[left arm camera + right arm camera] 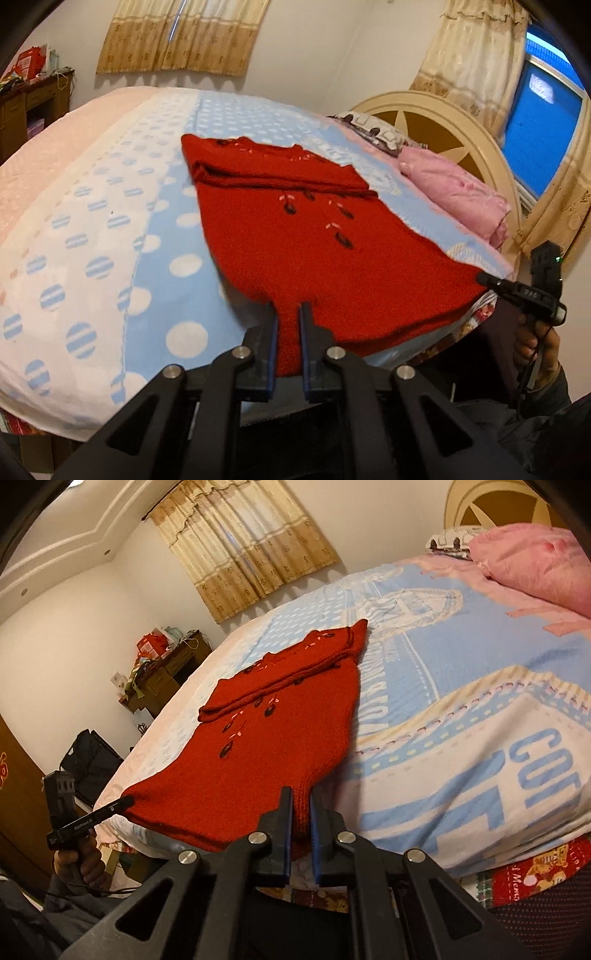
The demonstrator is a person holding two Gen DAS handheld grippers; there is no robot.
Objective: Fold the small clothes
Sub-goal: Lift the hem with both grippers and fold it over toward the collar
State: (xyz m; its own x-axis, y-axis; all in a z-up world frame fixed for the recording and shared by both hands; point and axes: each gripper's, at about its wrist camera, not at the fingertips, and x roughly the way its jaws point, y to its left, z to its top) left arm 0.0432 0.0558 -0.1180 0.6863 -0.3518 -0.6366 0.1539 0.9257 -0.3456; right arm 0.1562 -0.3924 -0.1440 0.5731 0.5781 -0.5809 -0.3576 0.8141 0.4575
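Note:
A small red knit sweater [295, 236] with dark embroidered flowers lies flat on the bed, its far part folded over. It also shows in the right wrist view [258, 753]. My left gripper [289, 308] is shut on the sweater's near hem at one corner. My right gripper [301, 794] is shut on the hem at the other corner. In the left wrist view the right gripper [484, 277] pinches the sweater's right corner. In the right wrist view the left gripper [127, 800] pinches its left corner. The hem hangs slightly over the bed edge.
The bed carries a light blue and white dotted blanket [110, 240]. A folded pink garment [458, 192] lies near the cream headboard [436, 122]. A wooden desk [166, 672] with clutter stands by the wall. Curtains [247, 542] hang behind the bed.

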